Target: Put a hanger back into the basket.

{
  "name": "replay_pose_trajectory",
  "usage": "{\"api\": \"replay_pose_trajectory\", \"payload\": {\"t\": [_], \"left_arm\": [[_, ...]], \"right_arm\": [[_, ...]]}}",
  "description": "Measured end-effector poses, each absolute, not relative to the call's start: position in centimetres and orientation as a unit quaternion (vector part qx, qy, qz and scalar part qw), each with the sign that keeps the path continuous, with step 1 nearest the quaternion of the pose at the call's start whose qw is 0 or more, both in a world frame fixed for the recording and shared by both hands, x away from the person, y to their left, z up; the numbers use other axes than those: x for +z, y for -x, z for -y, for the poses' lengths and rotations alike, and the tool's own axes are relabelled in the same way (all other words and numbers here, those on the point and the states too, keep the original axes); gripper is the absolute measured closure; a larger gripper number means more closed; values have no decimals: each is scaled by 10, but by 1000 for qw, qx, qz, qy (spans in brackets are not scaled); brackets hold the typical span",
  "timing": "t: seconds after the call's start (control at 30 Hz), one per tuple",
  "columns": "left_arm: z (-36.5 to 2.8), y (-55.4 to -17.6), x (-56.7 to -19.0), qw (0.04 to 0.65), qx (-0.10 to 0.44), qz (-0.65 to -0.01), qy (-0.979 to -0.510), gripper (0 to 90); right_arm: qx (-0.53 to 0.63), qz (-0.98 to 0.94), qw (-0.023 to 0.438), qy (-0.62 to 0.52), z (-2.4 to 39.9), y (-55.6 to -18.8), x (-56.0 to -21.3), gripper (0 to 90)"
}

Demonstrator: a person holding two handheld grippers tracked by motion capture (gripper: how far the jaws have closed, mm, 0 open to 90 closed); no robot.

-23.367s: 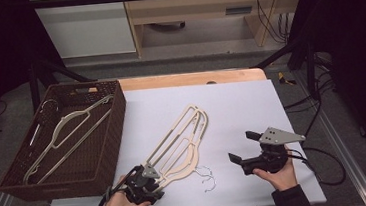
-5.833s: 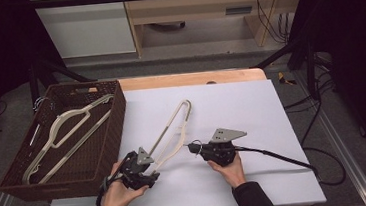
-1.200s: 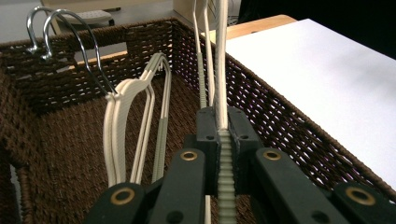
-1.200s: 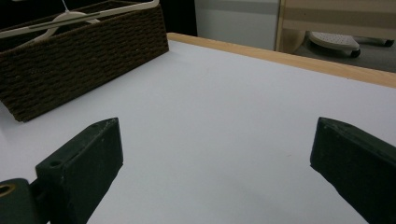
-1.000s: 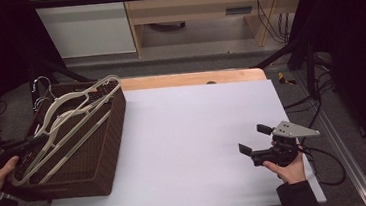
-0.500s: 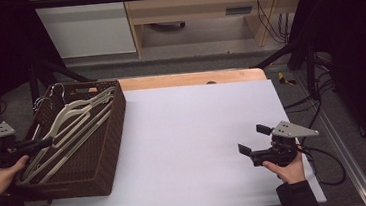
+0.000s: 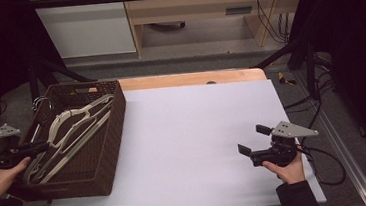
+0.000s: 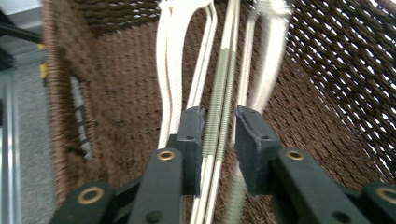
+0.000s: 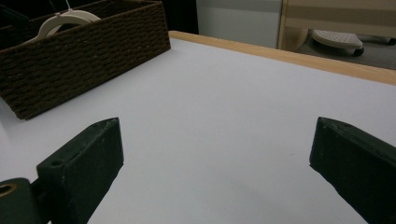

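Left gripper (image 8: 217,140) has just been opening; jaws now slightly apart around the hanger bars (image 8: 219,88), released into the wicker basket (image 7: 111,134). Right gripper (image 7: 254,139) idle, jaws wide apart. Table (image 7: 193,132) cleared since earlier; deposit appears complete.

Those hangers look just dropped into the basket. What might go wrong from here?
The left tongs have just been opening, but a hanger bar is between the jaws; pulling back now might drag it out again. The hangers lie tilted, with a hook poking above the basket rim, so they may tangle or snag. The basket overhangs the table edge; a tug could tip it.
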State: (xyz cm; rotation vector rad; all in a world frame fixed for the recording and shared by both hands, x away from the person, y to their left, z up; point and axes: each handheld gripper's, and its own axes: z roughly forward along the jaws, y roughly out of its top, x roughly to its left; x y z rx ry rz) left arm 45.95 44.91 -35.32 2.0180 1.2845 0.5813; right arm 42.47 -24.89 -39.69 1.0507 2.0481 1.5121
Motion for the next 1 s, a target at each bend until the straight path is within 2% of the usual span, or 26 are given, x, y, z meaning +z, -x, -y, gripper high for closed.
{"api": "replay_pose_trajectory", "payload": {"t": [0.33, 0.57, 0.8, 1.0], "left_arm": [[-425, -436, -338, 402, 250, -452, -756, 476], [-397, -418, -336, 474, 241, -414, -739, 280], [-357, -400, -347, 519, 209, -376, -739, 182], [-320, -394, -363, 517, 199, -355, -753, 130]], "right_arm": [[541, -729, 190, -375, 248, -425, -397, 30], [544, -727, 192, -372, 249, -424, -397, 27], [546, -726, 192, -372, 249, -423, -397, 26], [547, -725, 191, -372, 252, -422, -398, 25]]}}
